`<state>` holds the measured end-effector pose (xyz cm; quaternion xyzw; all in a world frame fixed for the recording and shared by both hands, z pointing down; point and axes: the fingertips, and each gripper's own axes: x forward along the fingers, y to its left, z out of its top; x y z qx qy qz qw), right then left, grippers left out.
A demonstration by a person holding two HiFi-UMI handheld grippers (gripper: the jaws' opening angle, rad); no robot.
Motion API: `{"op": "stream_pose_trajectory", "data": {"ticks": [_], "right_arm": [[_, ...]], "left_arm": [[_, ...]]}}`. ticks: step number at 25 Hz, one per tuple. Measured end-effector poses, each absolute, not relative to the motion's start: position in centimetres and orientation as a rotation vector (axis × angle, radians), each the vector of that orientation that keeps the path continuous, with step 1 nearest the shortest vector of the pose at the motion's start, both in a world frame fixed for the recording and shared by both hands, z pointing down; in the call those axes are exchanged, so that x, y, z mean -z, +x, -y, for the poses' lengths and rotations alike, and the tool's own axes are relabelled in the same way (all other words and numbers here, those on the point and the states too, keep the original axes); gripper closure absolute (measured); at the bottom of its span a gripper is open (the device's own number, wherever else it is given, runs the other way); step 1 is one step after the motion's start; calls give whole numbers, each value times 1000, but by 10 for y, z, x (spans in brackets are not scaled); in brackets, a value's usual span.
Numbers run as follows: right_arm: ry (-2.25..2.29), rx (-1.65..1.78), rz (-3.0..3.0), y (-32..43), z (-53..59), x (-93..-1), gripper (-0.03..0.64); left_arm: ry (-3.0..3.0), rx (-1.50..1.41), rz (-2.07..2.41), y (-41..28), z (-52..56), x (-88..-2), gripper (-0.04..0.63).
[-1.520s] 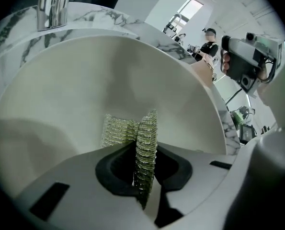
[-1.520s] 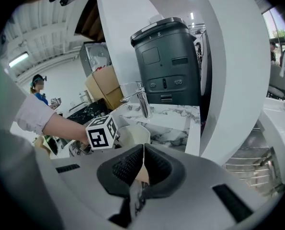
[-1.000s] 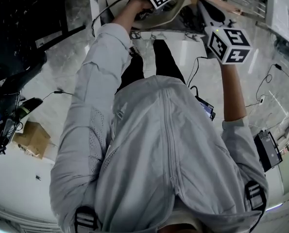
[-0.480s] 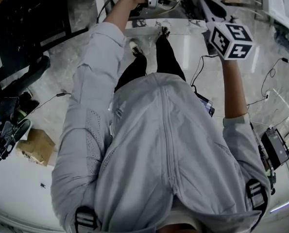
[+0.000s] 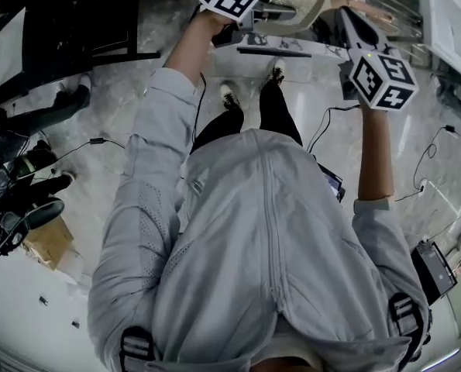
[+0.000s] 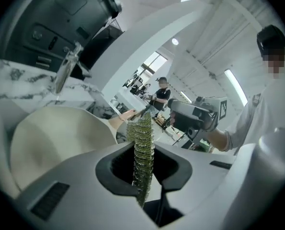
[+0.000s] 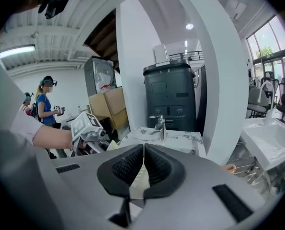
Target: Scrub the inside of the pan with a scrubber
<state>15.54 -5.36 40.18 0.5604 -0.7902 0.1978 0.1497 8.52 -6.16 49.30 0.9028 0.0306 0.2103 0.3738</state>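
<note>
1. Print in view: black-and-white square markers on each gripper's cube. Nothing else is sharp enough to read.
2. Left hand-held gripper (image 6: pixel 144 169): jaws at a narrow gap, clamped on the scrubber (image 6: pixel 142 138). It is a green-gold metal mesh pad, squeezed flat and standing upright. Its top sticks out well past the jaw tips.
3. Right hand-held gripper (image 7: pixel 143 164): jaws almost together, pinching a thin cream edge, the wall of the pan (image 7: pixel 138 178) seen edge-on.
4. Pan in the head view: top centre of the frame (image 5: pixel 304 18), cream-coloured. Its wooden handle (image 5: pixel 366 10) points to the upper right, and the left gripper's cube is just to the pan's left.
5. Left gripper view: the pan's cream inside fills the lower left (image 6: pixel 51 143), next to the scrubber. Can't tell whether the scrubber touches the pan surface.
6. Desk (image 6: pixel 17 87) is white marble with grey veins. A chrome faucet (image 6: pixel 65 71) stands on it in the upper left of the left gripper view. The same faucet (image 7: pixel 159 123) sits at centre in the right gripper view, just above the jaws.
7. Each gripper shows in the other's view, held out at about the same level.
</note>
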Motion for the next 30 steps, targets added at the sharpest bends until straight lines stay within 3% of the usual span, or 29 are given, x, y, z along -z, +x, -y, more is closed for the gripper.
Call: {"op": "stream_pose_trajectory", "data": {"ticks": [22,30], "right_arm": [[1663,-175,2386,33,8,-271,581],[1665,-26,2410,16,1,-234,581]], "left_arm": [[2943,-182,870,-97,41,-296,529],[2998,-208,1198,-140,28,-251,528]]}}
